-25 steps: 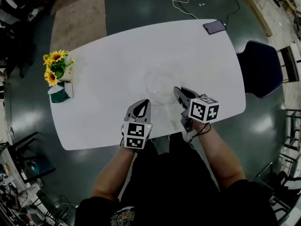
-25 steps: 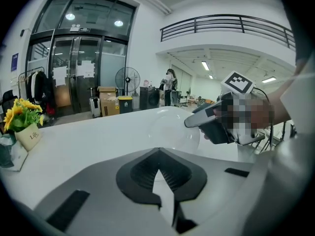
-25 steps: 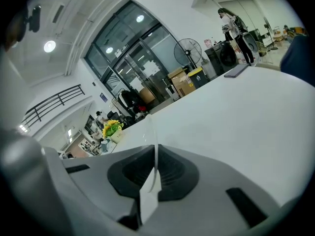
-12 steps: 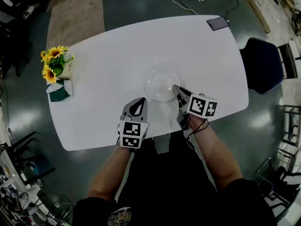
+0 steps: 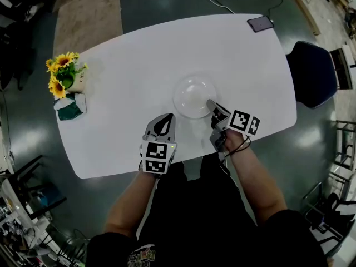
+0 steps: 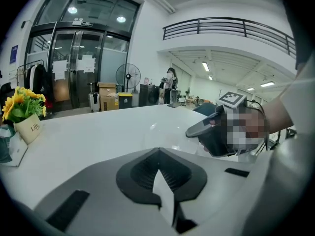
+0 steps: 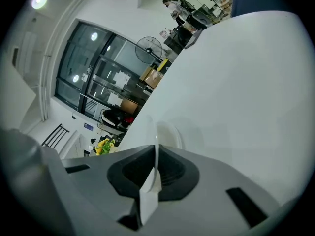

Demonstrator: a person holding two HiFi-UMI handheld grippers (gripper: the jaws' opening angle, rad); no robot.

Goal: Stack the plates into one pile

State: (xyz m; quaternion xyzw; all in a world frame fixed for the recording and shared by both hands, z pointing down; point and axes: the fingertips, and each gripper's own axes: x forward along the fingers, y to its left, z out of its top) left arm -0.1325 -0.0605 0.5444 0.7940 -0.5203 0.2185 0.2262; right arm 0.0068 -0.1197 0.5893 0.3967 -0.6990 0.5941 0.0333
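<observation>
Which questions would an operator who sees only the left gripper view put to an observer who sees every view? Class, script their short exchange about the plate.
Operator: Is the right gripper holding anything?
Observer: Yes. Its own view shows the right gripper shut on the rim of the plate, seen edge-on.
Operator: Where is that plate?
Observer: The head view shows it near the middle of the table, gripped at its near right edge.
Operator: Is anything else on the table that I can't see?
Observer: A dark phone lies at the far right corner.
</observation>
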